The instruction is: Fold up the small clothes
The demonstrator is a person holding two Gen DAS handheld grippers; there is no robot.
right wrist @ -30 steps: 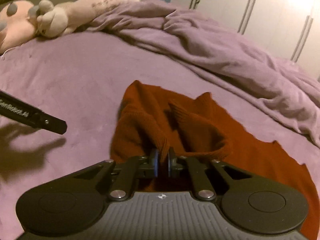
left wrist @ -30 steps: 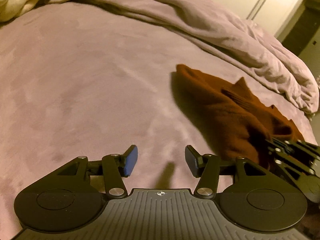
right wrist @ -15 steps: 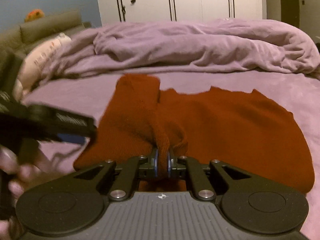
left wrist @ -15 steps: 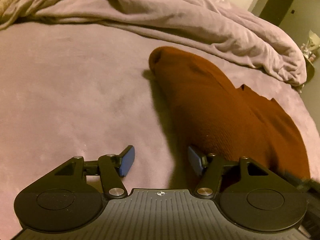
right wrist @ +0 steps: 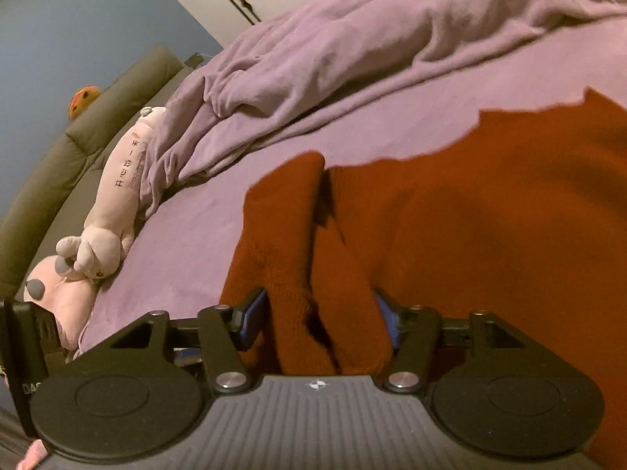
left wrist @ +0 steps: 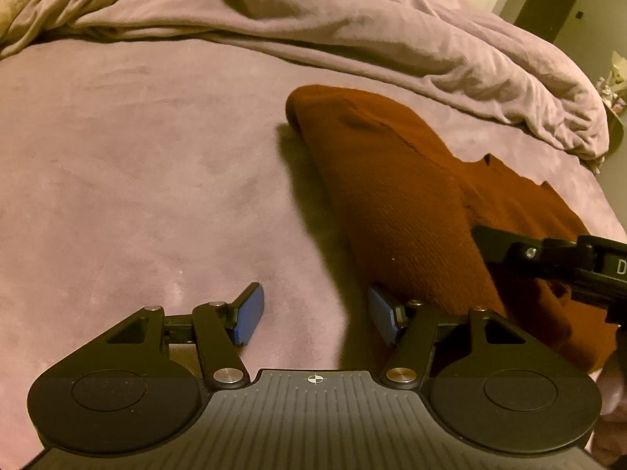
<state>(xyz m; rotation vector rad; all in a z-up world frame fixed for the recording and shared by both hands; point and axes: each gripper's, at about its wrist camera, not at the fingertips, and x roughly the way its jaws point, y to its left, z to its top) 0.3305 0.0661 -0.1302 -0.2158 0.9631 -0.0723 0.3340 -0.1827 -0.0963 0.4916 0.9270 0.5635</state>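
While right tool point(right wrist: 319, 321) opens, sweater point(right wrist: 470, 215) between

Dark printed characters are seen along the side of the long pink plush toy point(right wrist: 125, 180) in the right wrist view; they are too small and skewed to be read with certainty. The same print is partly visible at the upper left corner of the left wrist view. White letters "DA" are read on the left gripper point(right wrist: 23, 376). A white "D" is read on the right gripper point(left wrist: 568, 266).
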